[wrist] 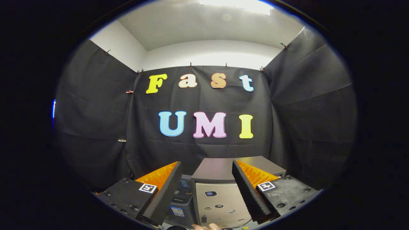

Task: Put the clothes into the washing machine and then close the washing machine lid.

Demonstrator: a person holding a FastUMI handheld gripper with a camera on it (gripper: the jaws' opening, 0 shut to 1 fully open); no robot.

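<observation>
Washing machine (220, 188): boxy unit, lid (217, 167) lying flat and shut on top, standing just ahead of and below the gripper (206, 191). Fingers spread wide, gripping nothing. No clothes seen. Fits either laundry still to fetch or load in and lid closed again; cannot settle which. Beside the machine, a dark bin (182, 199), partly masked by a finger. Below the machine front, fingertips (207, 226) of a hand, cut off.
</observation>
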